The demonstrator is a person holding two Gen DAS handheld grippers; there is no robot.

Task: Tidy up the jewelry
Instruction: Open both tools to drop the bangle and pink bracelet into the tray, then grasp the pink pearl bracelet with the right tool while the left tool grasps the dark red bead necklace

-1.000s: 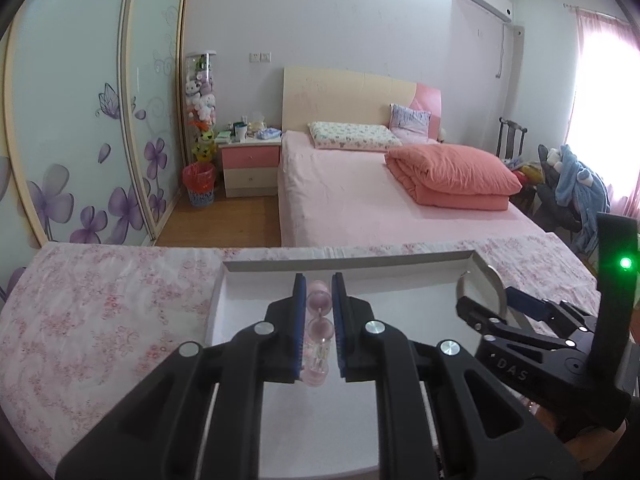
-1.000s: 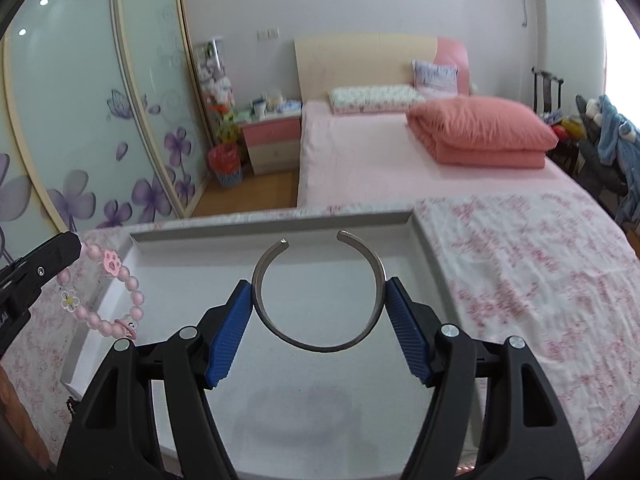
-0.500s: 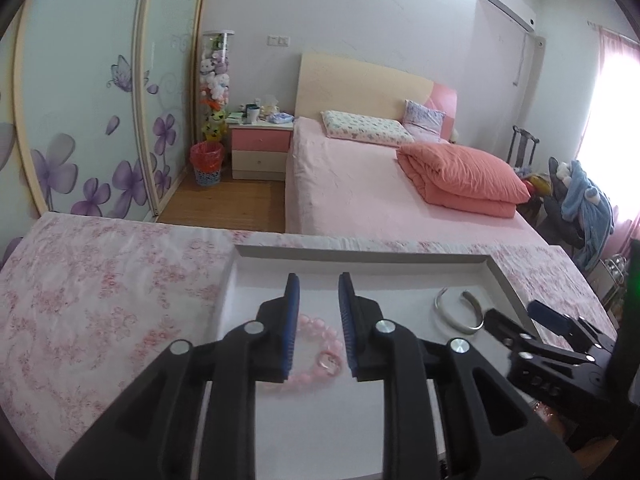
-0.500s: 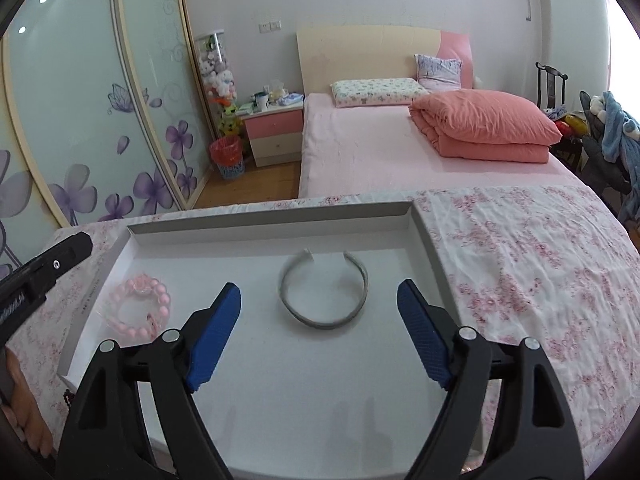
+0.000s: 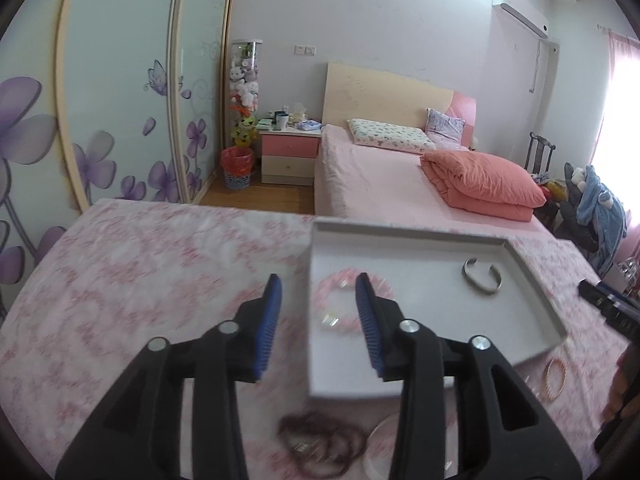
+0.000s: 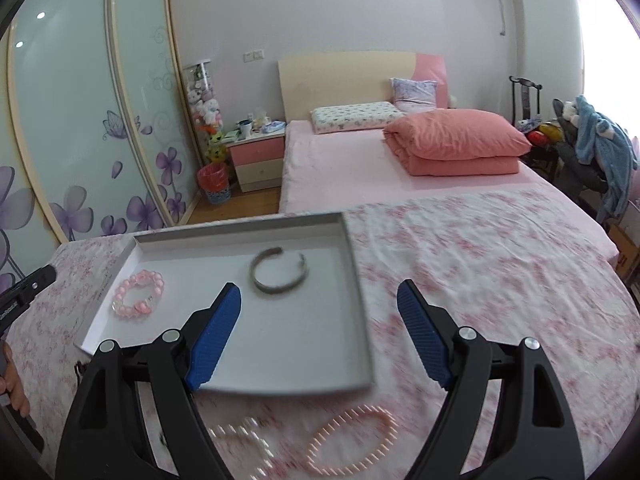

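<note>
Nearest me, short of the white tray (image 6: 352,376), loose pieces wait on the flowered bench (image 6: 500,280): a pink bead strand (image 6: 352,440), a dark cord (image 5: 320,448) and a thin bangle (image 5: 554,378). Both grippers have just let go and backed off. The right gripper (image 6: 320,332) stands wide and empty; the left gripper (image 5: 318,322) is opening, nothing between its fingers. Inside the tray now lie the pink bead bracelet (image 6: 138,295) by its left wall and the silver cuff (image 6: 278,272) toward its far side. Two pieces sorted; I'd guess the loose ones are next.

Matt white tray (image 6: 356,292); metal bangle (image 6: 279,271); glossy bead bracelet (image 6: 138,295).
</note>
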